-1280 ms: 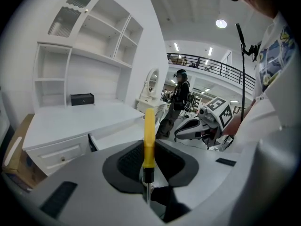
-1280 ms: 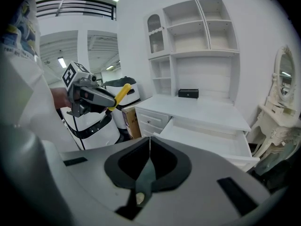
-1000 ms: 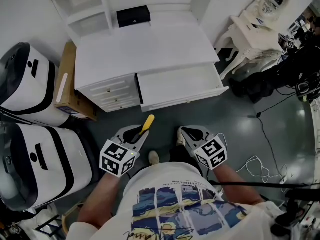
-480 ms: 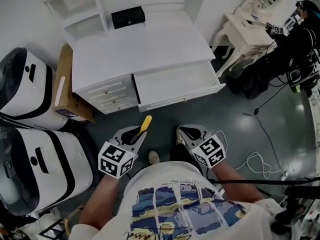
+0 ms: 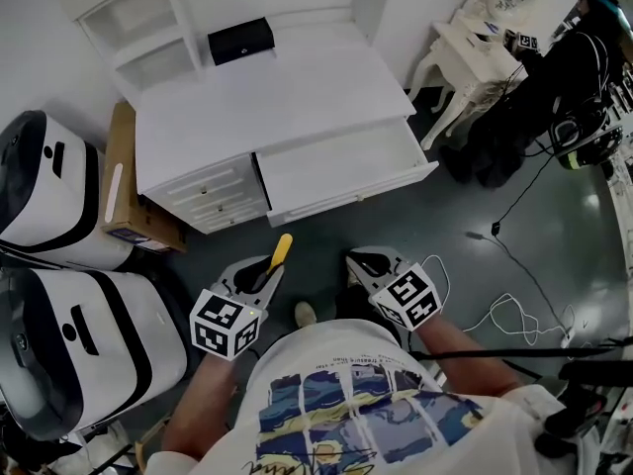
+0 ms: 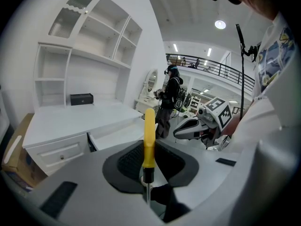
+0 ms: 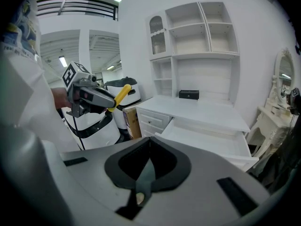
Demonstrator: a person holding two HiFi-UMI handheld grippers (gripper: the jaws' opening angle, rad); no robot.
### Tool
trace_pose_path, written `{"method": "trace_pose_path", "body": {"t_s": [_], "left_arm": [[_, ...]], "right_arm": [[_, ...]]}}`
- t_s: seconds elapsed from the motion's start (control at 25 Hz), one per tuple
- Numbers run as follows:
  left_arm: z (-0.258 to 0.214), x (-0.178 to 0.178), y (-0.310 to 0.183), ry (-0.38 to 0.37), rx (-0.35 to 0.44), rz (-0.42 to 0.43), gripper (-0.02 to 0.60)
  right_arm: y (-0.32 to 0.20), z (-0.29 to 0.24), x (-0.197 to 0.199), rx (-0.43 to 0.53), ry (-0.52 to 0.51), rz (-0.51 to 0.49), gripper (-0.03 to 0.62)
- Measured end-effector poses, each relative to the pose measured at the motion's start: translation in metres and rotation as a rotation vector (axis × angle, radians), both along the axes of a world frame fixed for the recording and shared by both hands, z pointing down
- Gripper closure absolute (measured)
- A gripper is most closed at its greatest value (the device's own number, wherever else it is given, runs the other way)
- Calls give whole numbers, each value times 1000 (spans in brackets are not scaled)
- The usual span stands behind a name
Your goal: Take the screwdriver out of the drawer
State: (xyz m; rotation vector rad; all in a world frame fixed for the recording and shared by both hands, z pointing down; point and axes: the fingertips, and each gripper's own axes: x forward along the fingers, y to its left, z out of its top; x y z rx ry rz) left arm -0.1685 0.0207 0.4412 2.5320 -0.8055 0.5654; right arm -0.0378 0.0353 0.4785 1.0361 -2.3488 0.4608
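**A:** Did anything shift just then?

**B:** Barely. Both hands hung where they were, in front of the person's chest. Only the head tipped, so the desk [image 5: 267, 87] slid a little toward the top left of the head view. The left gripper [image 5: 263, 277] stayed clamped on the screwdriver [image 5: 281, 249], with the yellow handle poking up toward the desk.

**A:** And the drawer?

**B:** The drawer [image 5: 348, 198] stood pulled out, well apart from the tool. I judged the job as good as done, since the screwdriver was out and held above the dark floor. Setting it down or shutting the drawer looked like all that was left.

**A:** The right gripper?

**B:** The right gripper [image 5: 358, 263] had its jaws pressed together on nothing and sat idle beside the left.

**A:** What did the gripper views add?

**B:** From above you saw only the handle. The left gripper view showed the black collar and the thin metal shank running down between the pads, so the grip sat low, at the handle's base. It also caught a person in dark clothes [image 6: 168, 95] standing beyond the desk. The right gripper view looked sidelong at the left gripper. It also looked straight into the open drawer, which the left gripper view showed only edge-on.
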Motion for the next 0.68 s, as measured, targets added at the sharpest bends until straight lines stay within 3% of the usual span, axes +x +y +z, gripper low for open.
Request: {"method": "trace_pose_path", "body": {"t_s": [0.68], "left_arm": [[2, -1, -17, -11, -9, -6, 500]], "right_arm": [[-17, 4, -6, -3, -11, -25, 568]]}}
